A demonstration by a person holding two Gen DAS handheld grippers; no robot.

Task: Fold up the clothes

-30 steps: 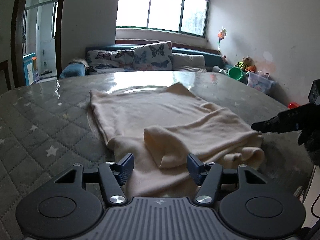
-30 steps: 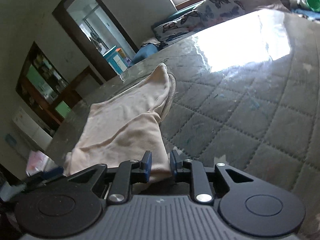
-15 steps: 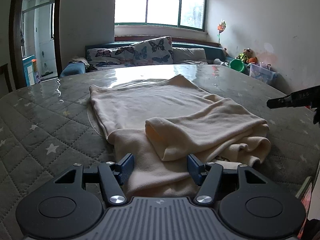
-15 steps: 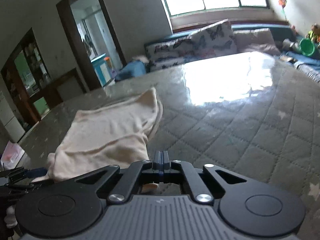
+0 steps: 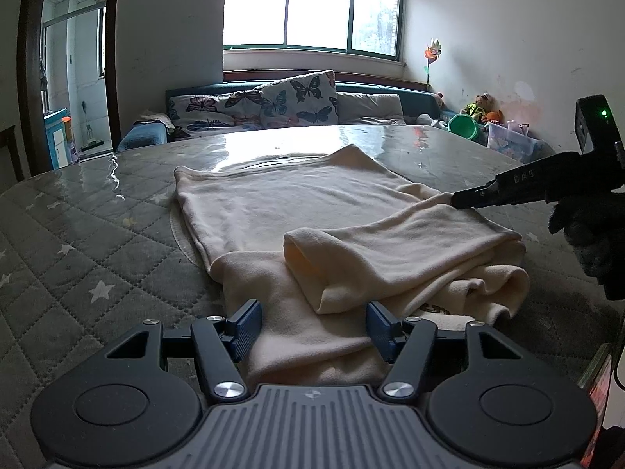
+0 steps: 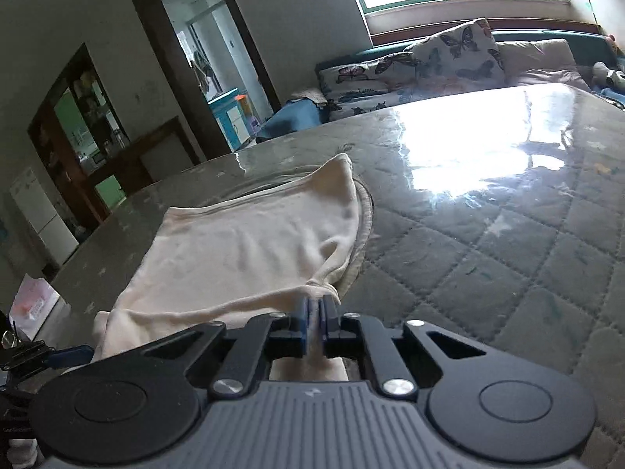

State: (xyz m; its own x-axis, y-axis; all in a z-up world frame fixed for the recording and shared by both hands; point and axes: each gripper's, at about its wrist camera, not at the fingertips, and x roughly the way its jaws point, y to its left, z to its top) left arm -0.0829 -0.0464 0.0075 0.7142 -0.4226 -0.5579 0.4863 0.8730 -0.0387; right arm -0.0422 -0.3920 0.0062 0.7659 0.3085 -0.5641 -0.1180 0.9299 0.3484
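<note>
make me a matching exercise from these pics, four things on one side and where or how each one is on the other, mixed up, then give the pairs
1. cream garment
2. right gripper
3. left gripper
4. butterfly pillow

a. jaws apart over the near hem
b. on the sofa under the window
c. spread on the quilted table
d. shut on a pinch of cloth

Pairs: 1-c, 2-d, 3-a, 4-b

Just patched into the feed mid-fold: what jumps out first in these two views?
The cream garment dominates, spread over the grey quilted table with one sleeve folded across its near end. The right claw is shut on its right edge, pulling the cloth taut. The left claw hangs open over the near hem.
</note>
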